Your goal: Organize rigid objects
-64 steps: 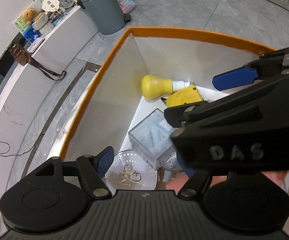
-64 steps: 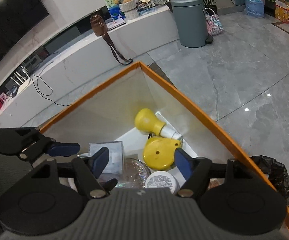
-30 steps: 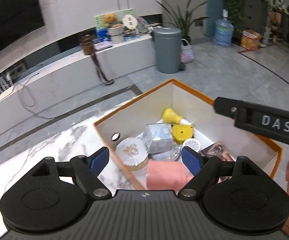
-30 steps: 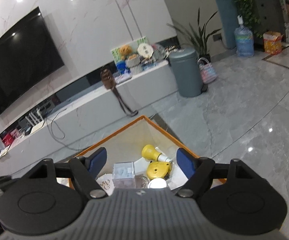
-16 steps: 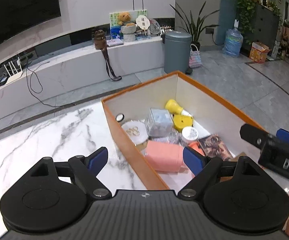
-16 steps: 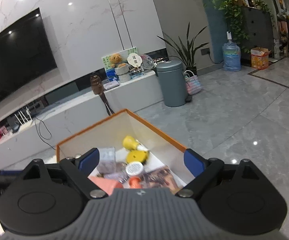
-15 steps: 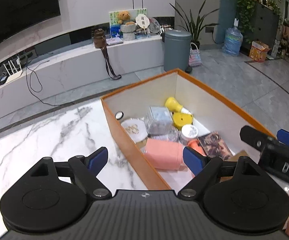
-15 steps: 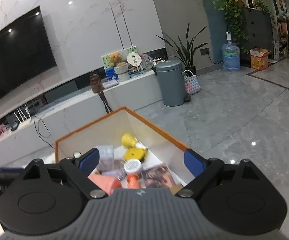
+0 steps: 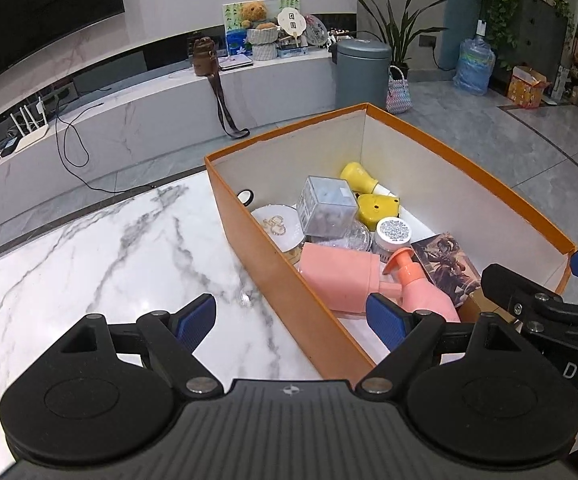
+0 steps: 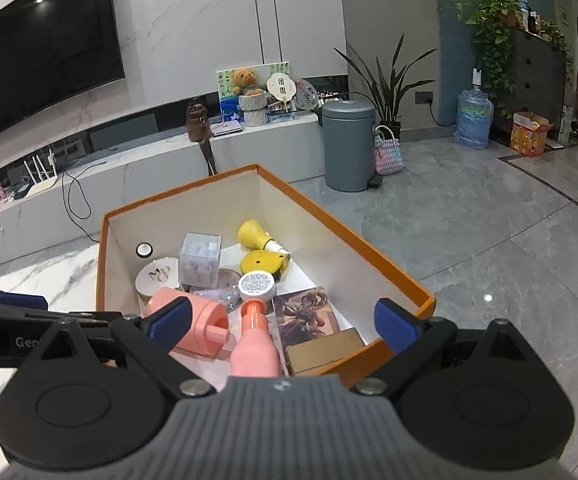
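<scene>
An orange box (image 9: pixel 233 200) (image 10: pixel 389 264) stands on the marble table (image 9: pixel 109 256). It holds a yellow bulb (image 9: pixel 355 174) (image 10: pixel 251 234), a yellow case (image 9: pixel 377 209), a clear cube (image 9: pixel 327 206) (image 10: pixel 200 258), a round compact (image 9: pixel 275 225), a white jar (image 9: pixel 393 232), a pink block (image 9: pixel 339 276), a pink pump bottle (image 10: pixel 255 346) and a picture card (image 10: pixel 309 316). My left gripper (image 9: pixel 291 320) is open and empty above the box's near left wall. My right gripper (image 10: pixel 283 320) is open and empty above the box's near end.
The table's far edge (image 9: pixel 89 212) drops to a grey tiled floor. A low white bench with a brown bag (image 9: pixel 203 56) and a grey bin (image 10: pixel 347 144) stand far behind. The right gripper's arm (image 9: pixel 549 320) sits at the box's near right corner.
Both grippers have pulled back and up out of the box, so the whole box and the table now show. Both stay open and empty.
</scene>
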Motion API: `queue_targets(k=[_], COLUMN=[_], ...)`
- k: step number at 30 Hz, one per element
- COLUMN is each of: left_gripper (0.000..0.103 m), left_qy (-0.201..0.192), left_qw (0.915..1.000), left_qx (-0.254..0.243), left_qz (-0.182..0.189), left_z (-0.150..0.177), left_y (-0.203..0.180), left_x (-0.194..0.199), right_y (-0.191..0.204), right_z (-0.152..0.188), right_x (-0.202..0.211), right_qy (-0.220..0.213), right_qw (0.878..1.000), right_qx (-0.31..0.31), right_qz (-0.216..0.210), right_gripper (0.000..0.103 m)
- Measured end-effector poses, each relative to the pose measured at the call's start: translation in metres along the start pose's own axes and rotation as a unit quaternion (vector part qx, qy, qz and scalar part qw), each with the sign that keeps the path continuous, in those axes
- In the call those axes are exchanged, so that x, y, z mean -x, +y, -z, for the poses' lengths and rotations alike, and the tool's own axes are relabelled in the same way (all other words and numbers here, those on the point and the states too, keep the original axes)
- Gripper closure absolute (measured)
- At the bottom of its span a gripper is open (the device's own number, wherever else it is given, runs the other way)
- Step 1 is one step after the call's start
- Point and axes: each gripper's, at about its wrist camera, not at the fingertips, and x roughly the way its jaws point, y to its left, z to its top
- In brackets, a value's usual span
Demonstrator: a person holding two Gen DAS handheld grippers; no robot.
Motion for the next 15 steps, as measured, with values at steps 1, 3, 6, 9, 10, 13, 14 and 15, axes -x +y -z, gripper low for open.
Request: queue_targets(k=[1, 3, 6, 9, 10, 13, 14, 15], left_gripper=[0.004, 0.004, 0.004, 0.004, 0.004, 0.004, 0.004, 0.004], left_qy=[0.0, 0.001, 0.001, 0.001, 0.001, 0.001, 0.001, 0.001], left_qw=[1.0, 1.0, 1.0, 1.0, 1.0, 1.0, 1.0, 1.0], left_qx=[0.0, -0.001, 0.0, 0.0, 0.0, 0.0, 0.0, 0.0], left_qz=[0.0, 0.002, 0.003, 0.003, 0.003, 0.003, 0.003, 0.003], left_z=[0.0003, 0.0006, 0.0005, 0.0, 0.0002, 0.0006, 0.0001, 0.0001], left_y=[0.0, -0.0003, 0.0001, 0.0006, 0.0006, 0.0005, 0.0009, 0.001], left_x=[0.0002, 0.0004, 0.0003, 0.0002, 0.0002, 0.0004, 0.0002, 0.0002], right_y=[0.0, 0.0001, 0.0004, 0.0, 0.0002, 0.0002, 0.0003, 0.0002], right_z=[0.0003, 0.0008, 0.0007, 0.0007, 0.0007, 0.0007, 0.0007, 0.0007], right_x=[0.0001, 0.0002, 0.0006, 0.0003, 0.0003, 0.0003, 0.0003, 0.0004], right_qy=[0.001, 0.002, 0.002, 0.002, 0.002, 0.002, 0.002, 0.002], right_qw=[1.0, 1.0, 1.0, 1.0, 1.0, 1.0, 1.0, 1.0], right_qx=[0.0, 0.0, 0.001, 0.001, 0.001, 0.001, 0.001, 0.001], right_qz=[0.0, 0.001, 0.002, 0.002, 0.002, 0.002, 0.002, 0.002], right_gripper=[0.007, 0.007, 0.007, 0.007, 0.007, 0.007, 0.007, 0.007])
